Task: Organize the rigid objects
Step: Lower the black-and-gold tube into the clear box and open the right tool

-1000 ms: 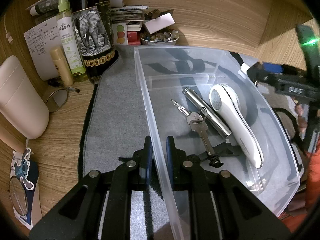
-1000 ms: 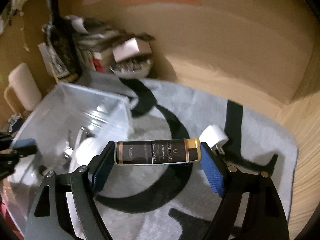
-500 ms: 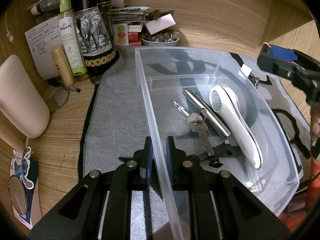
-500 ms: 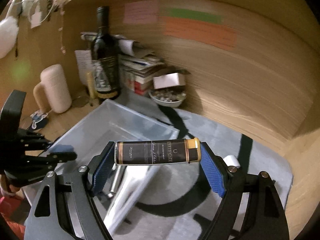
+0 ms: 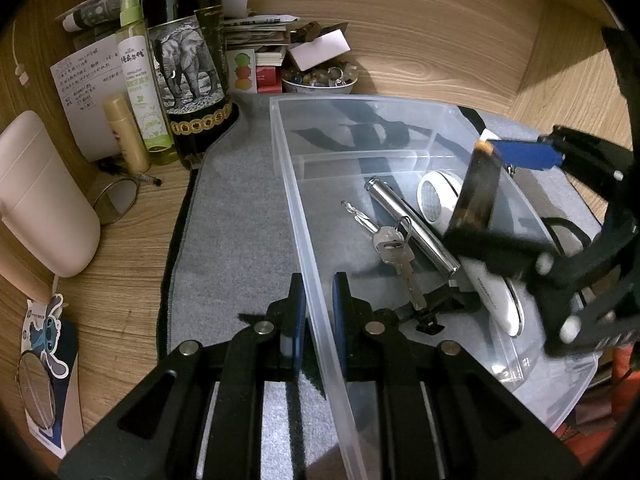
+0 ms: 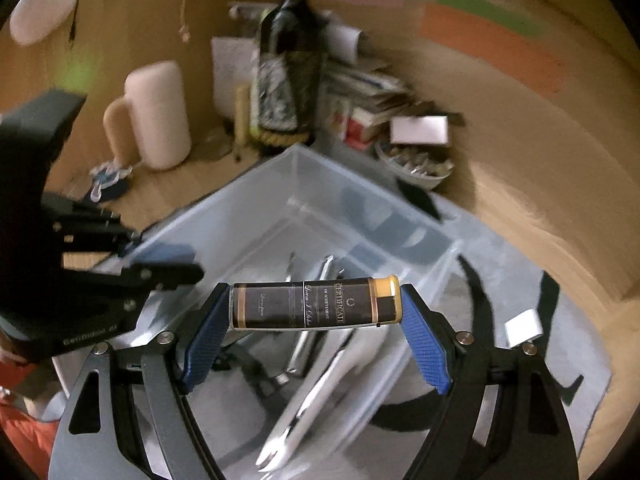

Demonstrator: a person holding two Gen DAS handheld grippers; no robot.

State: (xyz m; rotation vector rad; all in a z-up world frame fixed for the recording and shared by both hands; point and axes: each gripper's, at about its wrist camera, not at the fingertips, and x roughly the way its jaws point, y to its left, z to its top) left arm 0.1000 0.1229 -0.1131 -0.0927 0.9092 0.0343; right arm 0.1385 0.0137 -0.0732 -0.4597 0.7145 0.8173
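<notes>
1. Gripping the near wall of the clear plastic bin (image 5: 320,320), the left gripper (image 5: 319,312) has its jaws nearly closed, one blue pad outside the wall and one inside it
2. The right gripper (image 6: 314,334) holds a dark labelled tube (image 6: 314,302) with a gold cap end-to-end between its blue pads; the jaws stand wide, spanning the tube's full length
3. The tube lies crosswise in the grip and hangs above the bin's interior, clear of the contents below; the left wrist view shows it over the right-hand part of the bin (image 5: 478,188)
4. Inside the bin, on its floor: a key (image 5: 394,246) on a ring, a drill bit (image 5: 358,216) beside it, a metal cylinder (image 5: 412,226) lying at a slant, a white handheld device (image 5: 436,200) with a mesh face, and a small black clip (image 5: 430,306) near the front
5. The bin rests on a grey mat (image 5: 236,220) with black markings, on a wooden desk (image 5: 120,280)
6. Beyond the bin, against the back panel: a dark bottle (image 5: 188,60) with an elephant label, a green spray bottle (image 5: 140,80), a bowl of small items (image 5: 318,80), stacked papers
7. A white plug (image 6: 524,328) sits on the mat to the bin's right
</notes>
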